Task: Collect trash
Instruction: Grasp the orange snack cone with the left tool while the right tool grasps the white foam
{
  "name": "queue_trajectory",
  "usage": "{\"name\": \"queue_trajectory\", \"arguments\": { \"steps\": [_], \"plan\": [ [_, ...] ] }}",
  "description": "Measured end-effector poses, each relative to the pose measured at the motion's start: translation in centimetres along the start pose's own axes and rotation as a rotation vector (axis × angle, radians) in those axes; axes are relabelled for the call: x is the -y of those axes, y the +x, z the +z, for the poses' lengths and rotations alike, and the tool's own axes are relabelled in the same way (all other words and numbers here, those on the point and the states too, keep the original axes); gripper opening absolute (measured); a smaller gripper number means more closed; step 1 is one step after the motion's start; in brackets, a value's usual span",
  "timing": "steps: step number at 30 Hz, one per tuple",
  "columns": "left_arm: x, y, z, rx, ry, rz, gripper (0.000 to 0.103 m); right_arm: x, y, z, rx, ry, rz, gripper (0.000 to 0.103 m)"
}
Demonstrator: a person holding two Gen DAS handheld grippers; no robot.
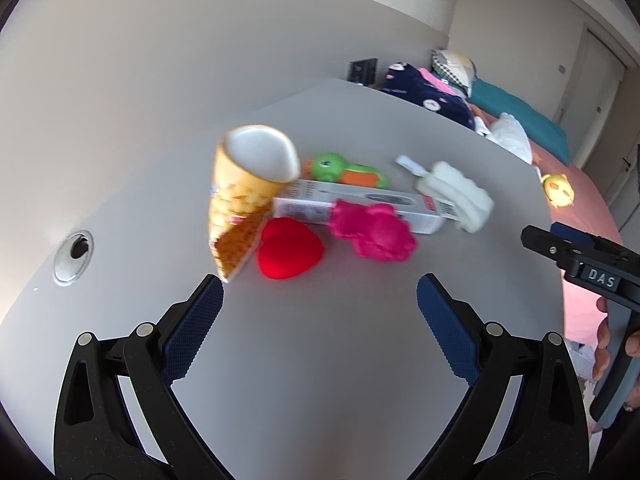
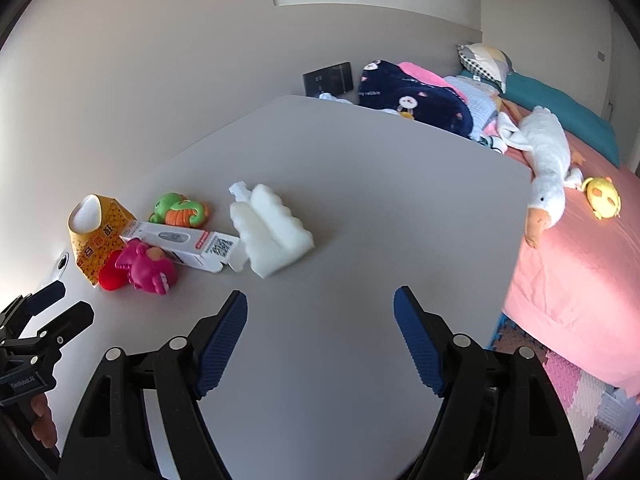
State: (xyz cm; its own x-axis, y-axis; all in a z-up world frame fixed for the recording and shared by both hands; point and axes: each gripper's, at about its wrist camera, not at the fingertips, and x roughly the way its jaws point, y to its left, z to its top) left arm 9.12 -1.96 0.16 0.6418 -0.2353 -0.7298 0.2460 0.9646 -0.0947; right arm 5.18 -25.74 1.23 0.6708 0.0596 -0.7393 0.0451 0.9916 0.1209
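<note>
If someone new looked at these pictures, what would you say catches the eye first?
Probably the bright clutter at the far left of the grey table: a red heart and a pink toy in front of a long white box, with a yellow paper cup on its side beside them. Next, the white foam at the box's right end. Both grippers, left and right, hang open and empty.

each view looks forward along its own gripper fingers, angled down onto the grey table [image 1: 360, 360] from close above its near edge. the left wrist view sits nearer the orange cup [image 1: 248, 196] and white box [image 1: 360, 204] — these fill its centre. the right wrist view faces further right, taking in the bed [image 2: 580, 272]. both share the table clutter — and each catches the other gripper at its edge.
</note>
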Motion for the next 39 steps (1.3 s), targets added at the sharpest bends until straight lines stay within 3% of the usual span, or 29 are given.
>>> {"name": "queue_trajectory", "arguments": {
  "steps": [12, 21, 26, 30, 34, 39],
  "plan": [
    [-4.2, 2.8, 2.2, -0.002, -0.043, 0.027, 0.093, -2.4, 3.2, 3.4, -0.010, -0.051, 0.040, 0.077],
    [-4.9, 4.7, 3.3, -0.019, -0.018, 0.016, 0.067, -3.3, 6.1, 5.3, -0.045, -0.067, 0.067, 0.077],
    [-5.2, 5.3, 3.5, -0.028, -0.023, -0.005, 0.045, -3.7, 7.9, 5.3, -0.083, -0.077, 0.072, 0.077],
    [-5.4, 5.5, 3.7, -0.025, -0.028, -0.021, 0.034, -3.5, 8.8, 4.9, -0.116, -0.061, 0.093, 0.061],
    [-5.8, 5.7, 3.7, -0.035, -0.051, -0.037, 0.019, -3.4, 9.0, 4.7, -0.124, -0.062, 0.098, 0.051],
    [-6.0, 4.7, 3.8, 0.020, -0.058, -0.001, 0.015, -3.8, 8.3, 4.3, -0.105, -0.090, 0.062, 0.033]
  ]
}}
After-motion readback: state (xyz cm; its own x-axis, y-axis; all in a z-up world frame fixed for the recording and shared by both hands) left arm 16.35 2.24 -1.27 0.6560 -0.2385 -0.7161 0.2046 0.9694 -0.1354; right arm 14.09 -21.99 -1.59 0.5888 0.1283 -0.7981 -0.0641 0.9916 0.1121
